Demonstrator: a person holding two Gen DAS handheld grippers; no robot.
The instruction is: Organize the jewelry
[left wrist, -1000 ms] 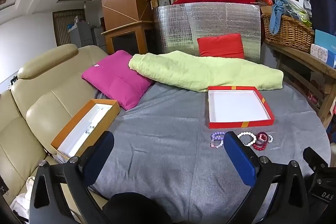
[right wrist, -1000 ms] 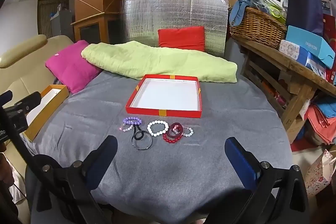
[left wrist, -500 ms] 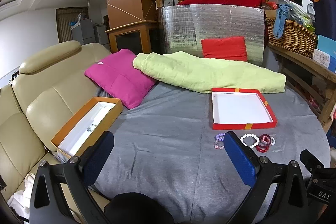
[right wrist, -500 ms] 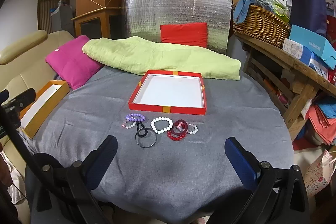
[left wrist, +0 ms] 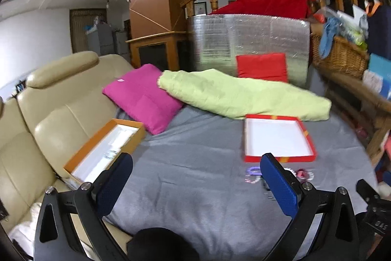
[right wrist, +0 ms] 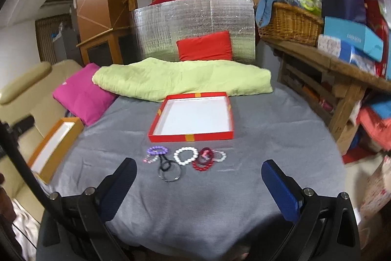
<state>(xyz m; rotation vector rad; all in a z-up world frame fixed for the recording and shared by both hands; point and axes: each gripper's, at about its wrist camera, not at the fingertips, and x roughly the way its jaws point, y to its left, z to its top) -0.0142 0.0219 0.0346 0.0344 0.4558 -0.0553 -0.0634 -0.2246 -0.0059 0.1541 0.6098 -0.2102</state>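
Note:
A row of bracelets lies on the grey cloth: purple beads [right wrist: 157,151], white beads [right wrist: 185,155], a red one [right wrist: 203,165] and a black and clear ring [right wrist: 169,171]. Just behind them sits an empty red tray [right wrist: 192,137] with a white floor, also seen as the red tray [left wrist: 278,158] in the left wrist view. My right gripper [right wrist: 198,181] hangs open over the cloth in front of the bracelets. My left gripper [left wrist: 195,175] is open too, further left, its right finger covering part of the bracelets [left wrist: 253,174].
An orange box [left wrist: 83,153] with a white lining rests on the beige sofa [left wrist: 48,119] at the left. A pink cushion [left wrist: 144,97], a green quilt [left wrist: 239,94] and a red cushion [left wrist: 261,65] lie at the back. Wooden shelves [right wrist: 342,75] with a basket stand at the right.
Both views have drifted: the tray and bracelets sit lower and closer in the right wrist view. In the left wrist view the bracelets have slid behind the right finger. Both grippers stay open.

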